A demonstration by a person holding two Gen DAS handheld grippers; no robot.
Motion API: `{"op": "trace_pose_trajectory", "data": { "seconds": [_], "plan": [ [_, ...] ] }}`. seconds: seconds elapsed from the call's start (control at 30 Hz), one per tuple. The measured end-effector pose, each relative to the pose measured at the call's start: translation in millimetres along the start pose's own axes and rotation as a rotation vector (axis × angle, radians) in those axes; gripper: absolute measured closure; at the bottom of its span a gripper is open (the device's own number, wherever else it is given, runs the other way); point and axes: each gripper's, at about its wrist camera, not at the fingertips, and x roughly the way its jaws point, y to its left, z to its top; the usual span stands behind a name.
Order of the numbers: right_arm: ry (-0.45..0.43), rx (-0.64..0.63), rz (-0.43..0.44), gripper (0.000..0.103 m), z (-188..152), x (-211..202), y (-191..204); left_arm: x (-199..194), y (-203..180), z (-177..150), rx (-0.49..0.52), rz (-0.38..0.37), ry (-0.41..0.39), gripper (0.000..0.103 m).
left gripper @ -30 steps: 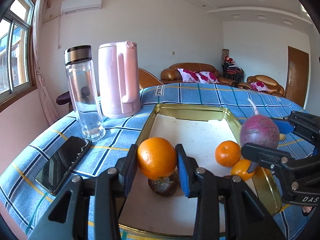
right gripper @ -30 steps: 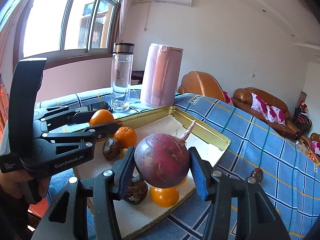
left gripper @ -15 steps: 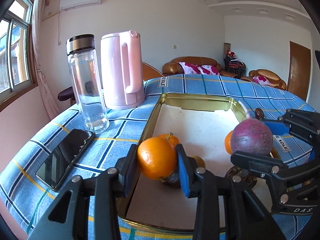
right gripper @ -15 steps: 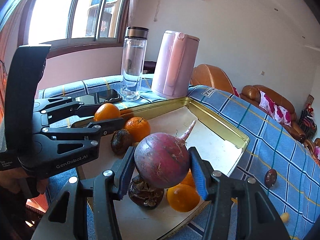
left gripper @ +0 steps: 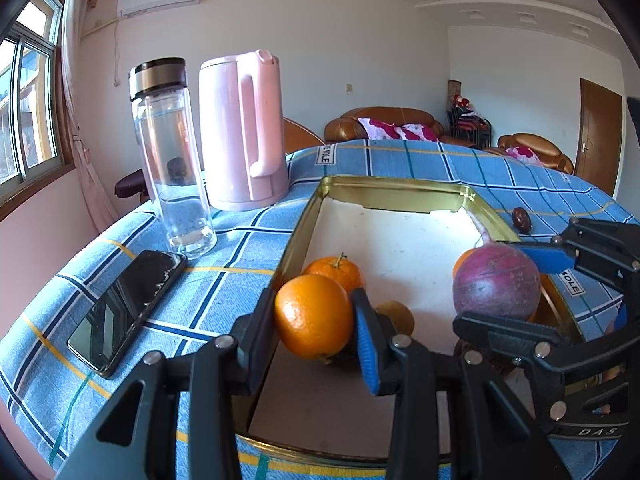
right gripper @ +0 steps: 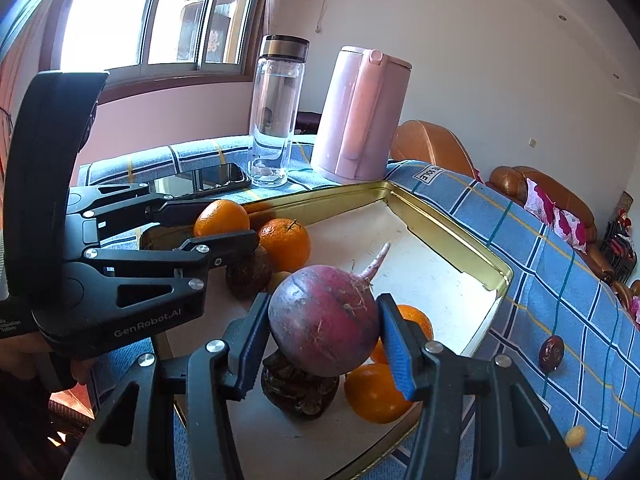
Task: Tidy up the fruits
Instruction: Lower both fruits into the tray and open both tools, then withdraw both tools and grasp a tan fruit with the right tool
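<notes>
Clearly, with the left gripper (left gripper: 314, 322) clamped on a round orange (left gripper: 313, 316) and the right gripper (right gripper: 324, 326) squeezing a purple-red radish (right gripper: 324, 314) above the gold metal tray's (left gripper: 384, 194) near corners, either smooth globe could have slipped and rolled off.

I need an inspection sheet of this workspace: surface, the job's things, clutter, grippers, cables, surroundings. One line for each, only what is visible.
Surface: blue checked tablecloth.
Job's things: gold tray holding oranges and dark fruits; held orange; purple root; small dark fruit and small yellow fruit on the cloth outside the tray.
Clutter: phone, glass bottle, pink kettle.
Grippers: left gripper shut on the orange; right gripper shut on the root.
Cables: nothing seen.
Surroundings: window, sofas, door.
</notes>
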Motion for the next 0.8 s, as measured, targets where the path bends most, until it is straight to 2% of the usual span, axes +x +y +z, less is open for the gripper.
{"op": "trace_pose_trajectory", "data": {
  "seconds": [0.4, 0.5, 0.57, 0.6, 0.63, 0.7, 0.8],
  "plan": [
    [-0.001, -0.010, 0.005, 0.048, 2, 0, 1, -1, -2, -1, 0.011, 0.005, 0.002, 0.061],
    [-0.021, -0.003, -0.004, 0.041, 3, -6, -1, -7, -5, -2, 0.022, -0.005, -0.013, 0.048],
    [-0.032, 0.000, -0.015, 0.039, 4, -11, -3, -12, -8, -1, 0.032, 0.017, -0.025, 0.033],
    [-0.037, 0.001, -0.020, 0.039, 4, -14, -4, -16, -9, 0, 0.032, 0.041, -0.042, 0.021],
    [-0.043, 0.004, -0.025, 0.039, 4, -18, -6, -20, -9, 2, 0.027, 0.052, -0.062, 0.013],
    [-0.055, 0.016, -0.034, 0.038, 3, -26, -11, -28, -7, 7, 0.016, 0.052, -0.085, 0.008],
    [-0.068, 0.035, -0.048, 0.037, 2, -35, -20, -36, -11, 15, 0.020, 0.057, -0.109, 0.008]
  ]
}}
